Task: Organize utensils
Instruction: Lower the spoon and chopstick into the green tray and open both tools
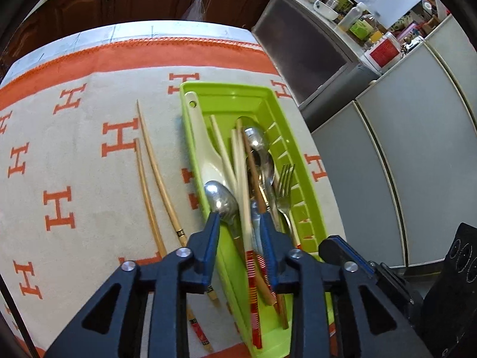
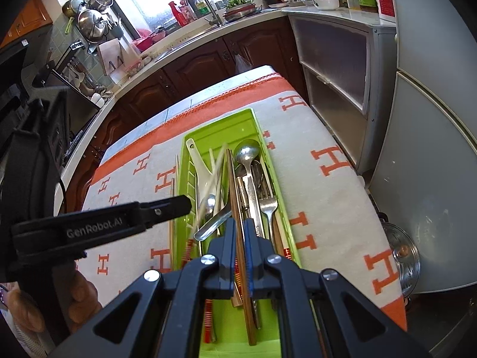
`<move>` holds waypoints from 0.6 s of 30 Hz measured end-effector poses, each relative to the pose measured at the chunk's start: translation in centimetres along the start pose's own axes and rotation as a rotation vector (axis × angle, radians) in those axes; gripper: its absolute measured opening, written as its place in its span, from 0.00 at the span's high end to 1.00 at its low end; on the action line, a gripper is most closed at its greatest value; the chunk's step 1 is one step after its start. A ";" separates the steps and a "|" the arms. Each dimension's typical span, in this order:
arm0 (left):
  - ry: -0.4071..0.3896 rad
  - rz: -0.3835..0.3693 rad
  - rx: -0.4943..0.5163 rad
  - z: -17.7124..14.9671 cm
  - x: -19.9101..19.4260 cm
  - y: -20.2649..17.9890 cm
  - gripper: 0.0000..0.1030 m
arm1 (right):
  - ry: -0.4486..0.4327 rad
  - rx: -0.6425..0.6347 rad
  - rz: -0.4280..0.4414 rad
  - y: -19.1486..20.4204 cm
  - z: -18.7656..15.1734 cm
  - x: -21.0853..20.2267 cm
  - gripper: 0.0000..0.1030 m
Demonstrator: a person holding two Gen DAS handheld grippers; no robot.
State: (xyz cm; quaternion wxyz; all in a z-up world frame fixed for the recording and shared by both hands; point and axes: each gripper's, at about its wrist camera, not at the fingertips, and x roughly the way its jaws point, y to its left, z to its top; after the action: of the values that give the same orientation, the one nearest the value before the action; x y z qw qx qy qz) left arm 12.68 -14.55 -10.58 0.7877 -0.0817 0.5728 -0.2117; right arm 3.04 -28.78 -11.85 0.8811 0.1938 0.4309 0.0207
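A green utensil tray (image 1: 268, 101) lies on the table (image 1: 89, 179) and holds spoons, a fork (image 1: 284, 185), a white ladle (image 1: 205, 155) and chopsticks. It also shows in the right wrist view (image 2: 253, 119). My left gripper (image 1: 240, 223) is open over the tray's near half, straddling a steel spoon (image 1: 222, 198) and a pale chopstick (image 1: 243, 197). My right gripper (image 2: 238, 226) is shut on a brown chopstick (image 2: 232, 185) that lies lengthwise over the tray. Two chopsticks (image 1: 155, 173) lie on the cloth left of the tray.
The table has an orange and white H-patterned cloth (image 2: 328, 185). A grey cabinet (image 1: 304, 53) and a fridge (image 1: 402, 149) stand to the right. The kitchen counter (image 2: 190, 38) with a sink is beyond. The left gripper's body (image 2: 104, 223) crosses the right wrist view.
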 end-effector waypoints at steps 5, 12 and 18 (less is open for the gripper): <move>-0.024 0.012 -0.012 -0.4 -1.2 1.5 0.73 | 0.011 -0.013 0.000 0.5 0.0 0.4 0.95; -0.070 0.086 0.015 -1.3 -3.9 4.5 0.71 | 0.023 -0.047 0.017 1.9 -0.2 0.4 0.95; -0.160 0.163 -0.007 -2.2 -7.7 8.3 0.58 | 0.056 -0.109 0.047 4.4 -0.4 0.8 0.95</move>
State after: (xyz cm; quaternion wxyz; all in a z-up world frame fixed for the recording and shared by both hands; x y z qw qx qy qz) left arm 10.63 -3.59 -7.75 0.8451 -0.0541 0.5138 -0.1376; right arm 3.77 -24.39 -11.10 0.8773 0.1551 0.4487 0.0702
